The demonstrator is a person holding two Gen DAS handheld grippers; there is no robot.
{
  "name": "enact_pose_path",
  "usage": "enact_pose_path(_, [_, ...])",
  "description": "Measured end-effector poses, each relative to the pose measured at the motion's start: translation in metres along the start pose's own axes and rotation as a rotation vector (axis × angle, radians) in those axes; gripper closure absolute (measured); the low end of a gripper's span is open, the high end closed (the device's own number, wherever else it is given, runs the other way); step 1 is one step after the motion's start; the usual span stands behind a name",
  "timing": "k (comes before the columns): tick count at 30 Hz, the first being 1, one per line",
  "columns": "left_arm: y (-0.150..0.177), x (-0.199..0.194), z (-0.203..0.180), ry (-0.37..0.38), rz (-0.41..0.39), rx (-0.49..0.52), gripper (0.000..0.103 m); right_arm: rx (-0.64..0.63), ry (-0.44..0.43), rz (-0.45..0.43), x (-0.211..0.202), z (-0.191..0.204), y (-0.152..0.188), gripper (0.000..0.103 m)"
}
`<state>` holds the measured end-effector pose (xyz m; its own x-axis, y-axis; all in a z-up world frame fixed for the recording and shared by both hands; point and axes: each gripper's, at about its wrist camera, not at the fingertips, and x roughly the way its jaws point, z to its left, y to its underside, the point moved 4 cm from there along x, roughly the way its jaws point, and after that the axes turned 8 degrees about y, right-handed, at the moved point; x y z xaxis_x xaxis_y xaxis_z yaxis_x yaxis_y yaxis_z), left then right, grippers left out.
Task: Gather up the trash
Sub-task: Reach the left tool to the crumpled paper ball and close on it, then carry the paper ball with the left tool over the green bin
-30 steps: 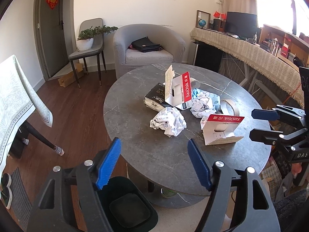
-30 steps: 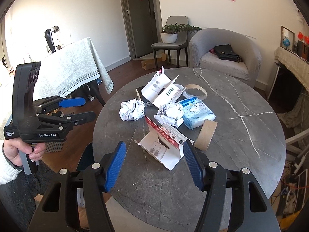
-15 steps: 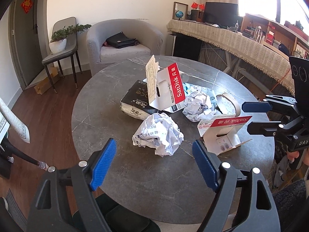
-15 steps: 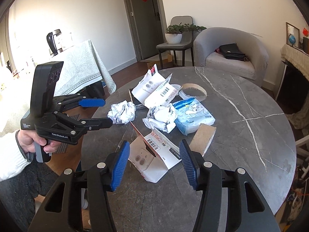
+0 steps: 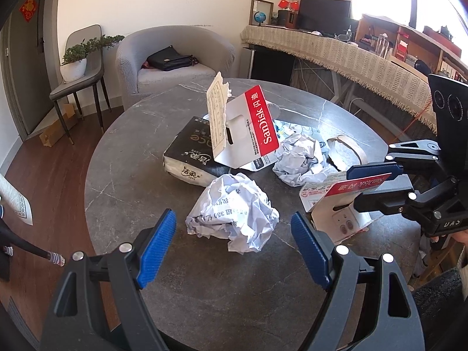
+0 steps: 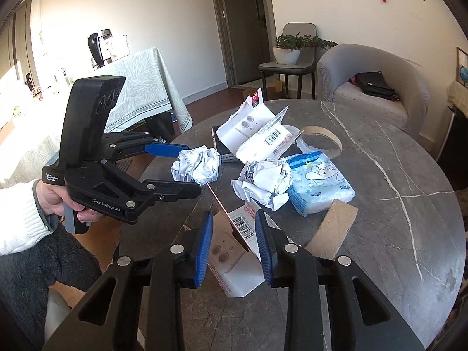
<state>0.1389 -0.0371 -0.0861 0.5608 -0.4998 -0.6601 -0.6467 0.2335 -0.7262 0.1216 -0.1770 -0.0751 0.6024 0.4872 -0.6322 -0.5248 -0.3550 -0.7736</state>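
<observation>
We see bare round table (image 5: 181, 298) near us; farther in, crumpled paper (image 5: 232, 212), torn card packaging (image 5: 242, 131) and a tissue pack (image 6: 320, 185) crowd the middle.

We held our left gripper (image 5: 234, 248) tilted downward, its 2 blue-padded fingers (image 5: 156, 247) spread wide with nothing pressed between them. Our left hand (image 6: 63, 201) gripped its handle from below, a white knitted sleeve (image 6: 17, 219) covering the wrist. Our right gripper (image 6: 234, 244) also pointed downward and forward, and its jaws were closing, the 2 blue pads (image 6: 204, 245) either side of a thin upright flap of card (image 6: 238, 228) without yet pressing it. In the left wrist view, the right gripper reached in from the right edge, fingers stacked 1 above the other.
</observation>
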Motion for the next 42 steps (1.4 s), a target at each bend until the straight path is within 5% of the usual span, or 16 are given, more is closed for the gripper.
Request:
enact_pose_path(5, [-0.002,0.003,0.004,0.020,0.012,-0.031,0.038,-0.016,-0.030,0.040,0.012,0.009,0.001,0.085])
enact_pose_path(14, [-0.003,0.001,0.012,0.020,0.012,-0.072,0.045,0.157,-0.111,0.108,0.016,0.007,-0.001,0.101])
enact_pose_path(25, [0.000,-0.027,0.018,0.014,-0.035,-0.102,0.045,0.398,-0.266,0.153,0.008,0.016,0.004,0.101])
enact_pose_path(42, [0.013,-0.076,0.053,-0.030,-0.079,-0.140,0.045,0.663,-0.380,0.061,0.026,0.019,-0.021,0.102])
